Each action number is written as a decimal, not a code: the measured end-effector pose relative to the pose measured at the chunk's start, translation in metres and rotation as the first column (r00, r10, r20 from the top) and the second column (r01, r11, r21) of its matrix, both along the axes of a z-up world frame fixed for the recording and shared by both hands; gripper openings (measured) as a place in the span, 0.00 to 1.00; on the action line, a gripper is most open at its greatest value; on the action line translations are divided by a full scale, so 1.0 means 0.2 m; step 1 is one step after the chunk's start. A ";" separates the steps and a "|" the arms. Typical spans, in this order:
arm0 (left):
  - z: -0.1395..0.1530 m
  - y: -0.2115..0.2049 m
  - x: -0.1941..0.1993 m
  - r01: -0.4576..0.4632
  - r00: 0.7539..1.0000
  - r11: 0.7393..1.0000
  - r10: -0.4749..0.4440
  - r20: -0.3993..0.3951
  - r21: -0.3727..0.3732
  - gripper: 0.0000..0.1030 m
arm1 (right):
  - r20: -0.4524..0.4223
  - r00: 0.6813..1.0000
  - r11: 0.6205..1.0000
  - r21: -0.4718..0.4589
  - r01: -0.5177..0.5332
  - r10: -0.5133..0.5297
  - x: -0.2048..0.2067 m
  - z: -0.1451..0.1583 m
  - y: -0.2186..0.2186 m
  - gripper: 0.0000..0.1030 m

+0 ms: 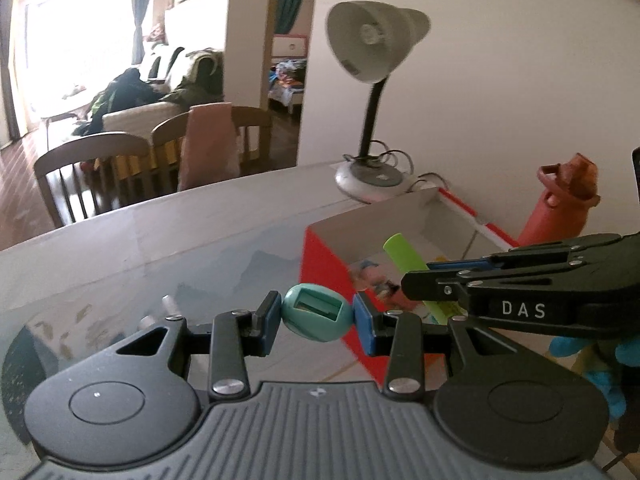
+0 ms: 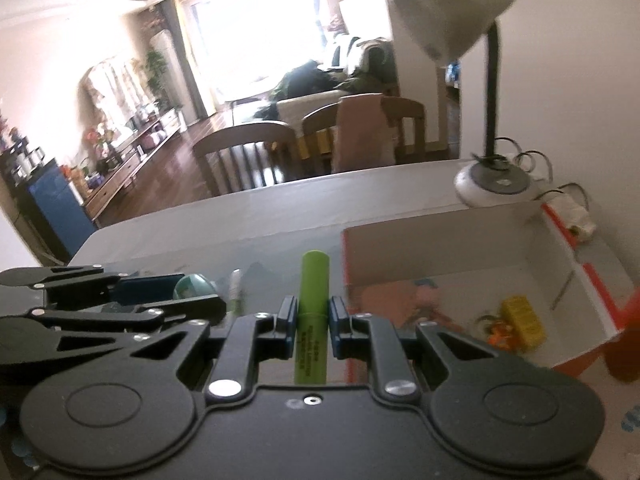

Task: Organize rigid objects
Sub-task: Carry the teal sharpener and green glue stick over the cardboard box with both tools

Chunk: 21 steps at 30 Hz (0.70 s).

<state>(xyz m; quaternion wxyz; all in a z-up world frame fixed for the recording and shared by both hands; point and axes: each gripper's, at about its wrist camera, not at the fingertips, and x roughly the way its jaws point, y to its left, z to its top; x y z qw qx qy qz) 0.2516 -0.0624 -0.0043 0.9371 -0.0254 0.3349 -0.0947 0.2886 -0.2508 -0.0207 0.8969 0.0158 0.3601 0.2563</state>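
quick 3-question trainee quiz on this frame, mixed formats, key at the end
1. True or false: the left gripper is empty.
2. The right gripper is shut on: A) the yellow block B) the green marker C) the lamp.
3. Fill in: the open red and white ____ stands beside the lamp base.

Key:
1. False: it is shut on the teal sharpener.
2. B: the green marker sits upright between its pads; the yellow block lies in the box.
3. box, next to the lamp on the table.
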 end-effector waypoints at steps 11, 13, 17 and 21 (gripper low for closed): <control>0.02 -0.29 0.16 0.097 0.995 0.995 -0.096 -0.009 0.009 0.38 | -0.003 0.993 0.993 -0.005 0.118 -0.118 0.12 -0.03 -0.32 0.15; 0.01 -0.33 0.20 0.108 0.994 0.994 -0.108 -0.016 0.004 0.38 | -0.006 0.990 0.990 -0.008 0.140 -0.140 0.14 -0.05 -0.37 0.15; -0.02 -0.41 0.29 0.127 0.991 0.992 -0.127 -0.032 0.004 0.38 | -0.018 0.984 0.984 -0.016 0.177 -0.178 0.19 -0.09 -0.47 0.15; -0.06 -0.49 0.37 0.144 0.988 0.990 -0.143 -0.055 0.005 0.38 | -0.033 0.979 0.979 -0.024 0.202 -0.203 0.23 -0.13 -0.56 0.15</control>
